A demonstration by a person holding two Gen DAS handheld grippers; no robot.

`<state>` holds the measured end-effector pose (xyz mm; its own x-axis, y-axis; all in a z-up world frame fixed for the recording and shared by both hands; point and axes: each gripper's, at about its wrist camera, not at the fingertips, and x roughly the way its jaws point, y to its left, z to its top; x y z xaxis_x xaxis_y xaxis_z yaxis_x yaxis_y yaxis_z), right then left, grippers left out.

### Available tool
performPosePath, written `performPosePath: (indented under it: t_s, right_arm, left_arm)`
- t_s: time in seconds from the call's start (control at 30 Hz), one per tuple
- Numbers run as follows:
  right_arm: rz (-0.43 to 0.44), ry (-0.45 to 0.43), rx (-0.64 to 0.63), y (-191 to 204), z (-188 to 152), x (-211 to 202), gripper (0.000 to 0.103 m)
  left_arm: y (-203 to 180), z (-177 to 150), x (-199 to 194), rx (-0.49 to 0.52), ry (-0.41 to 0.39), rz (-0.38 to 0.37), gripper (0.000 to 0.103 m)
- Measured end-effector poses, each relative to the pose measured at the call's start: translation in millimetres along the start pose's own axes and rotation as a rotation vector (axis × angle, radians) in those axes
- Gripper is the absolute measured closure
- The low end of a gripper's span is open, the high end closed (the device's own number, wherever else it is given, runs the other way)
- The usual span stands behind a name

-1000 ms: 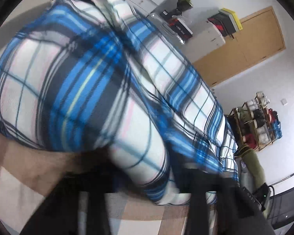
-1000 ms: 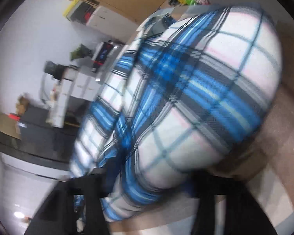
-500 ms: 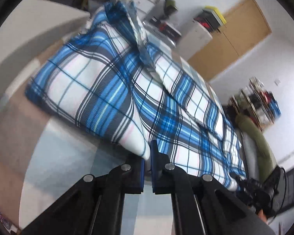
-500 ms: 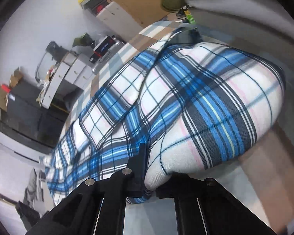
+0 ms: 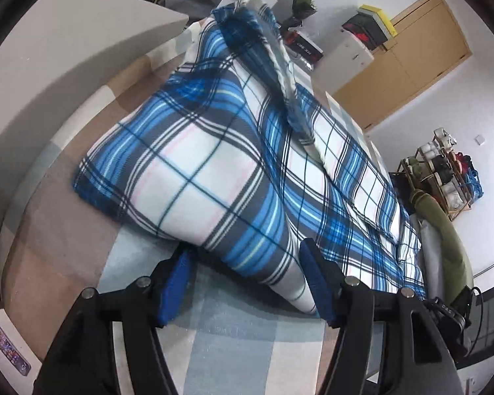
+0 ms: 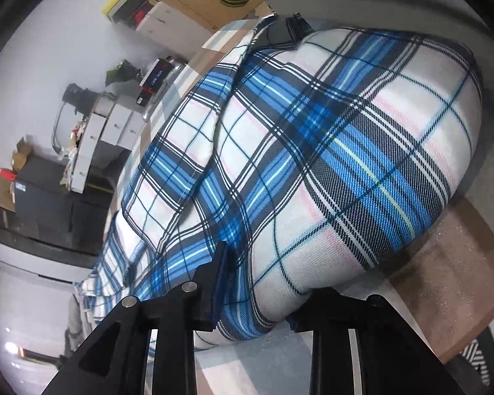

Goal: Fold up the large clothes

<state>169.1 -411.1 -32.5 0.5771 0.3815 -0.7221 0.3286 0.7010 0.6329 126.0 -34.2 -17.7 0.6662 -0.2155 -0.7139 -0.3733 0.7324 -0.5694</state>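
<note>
A large blue, white and grey plaid shirt (image 5: 214, 177) lies folded over on a bed with a checked brown, grey and white cover (image 5: 233, 339). It fills the right wrist view (image 6: 329, 164) too. My left gripper (image 5: 247, 283) is open, its blue-padded fingers (image 5: 316, 283) spread either side of the shirt's near folded edge. My right gripper (image 6: 257, 289) is open too, with a fold of the shirt bulging between its fingers (image 6: 214, 283); the right finger's tip is hidden under cloth.
A white bed frame edge (image 5: 66, 65) curves along the left. White drawers (image 6: 102, 131), a wooden wardrobe (image 5: 408, 56), a shelf rack (image 5: 444, 171) and an olive garment (image 5: 444, 230) stand beyond the bed. A phone (image 5: 8, 349) lies at the lower left.
Both grippers were shut on the shirt's folded edge half a second ago and have now opened. The shirt has come down from the air and settled on the bed.
</note>
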Motion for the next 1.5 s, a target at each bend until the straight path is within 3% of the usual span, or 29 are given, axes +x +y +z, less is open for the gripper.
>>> performPosePath:
  t_s: [0.37,0.57,0.6,0.63,0.67,0.73,0.9,1.13,1.37,1.5]
  right_arm:
    - [0.055,0.044,0.040,-13.9,-6.8,0.5,0.068]
    - [0.046,0.041,0.019,-9.6,-8.4,0.1,0.067]
    - [0.038,0.038,0.009,-8.0,-8.9,0.5,0.067]
    - [0.028,0.036,-0.001,-6.1,-9.5,1.0,0.067]
    - [0.022,0.033,-0.010,-3.7,-9.8,1.9,0.067]
    - [0.007,0.024,-0.038,0.6,-10.3,3.0,0.068]
    - [-0.027,-0.014,-0.091,9.1,-9.5,5.1,0.090]
    - [-0.003,-0.007,-0.074,2.6,-8.7,-2.3,0.095]
    - [-0.031,-0.008,-0.130,-2.9,-27.0,-29.6,0.096]
    - [-0.077,0.054,-0.192,8.5,-30.5,-39.0,0.078]
  left_arm:
    - [-31.5,1.8,19.5,0.105,-0.035,0.120,0.043]
    - [-30.4,9.4,27.3,0.085,-0.044,0.107,0.043]
    - [-30.1,12.6,29.5,0.066,-0.058,0.090,0.055]
    - [-28.9,13.6,32.3,0.052,-0.063,0.079,0.084]
    - [-28.1,14.5,36.5,0.048,-0.052,0.069,0.093]
    - [-26.9,13.1,35.6,0.037,-0.073,0.052,0.100]
    - [-24.2,2.3,23.0,0.060,-0.143,0.050,0.102]
    - [-21.3,-6.8,3.3,0.103,-0.188,0.069,0.103]
    - [-21.0,-28.6,-9.4,0.157,-0.147,0.072,0.103]
    - [-21.5,-32.1,-17.2,0.231,-0.084,0.086,0.090]
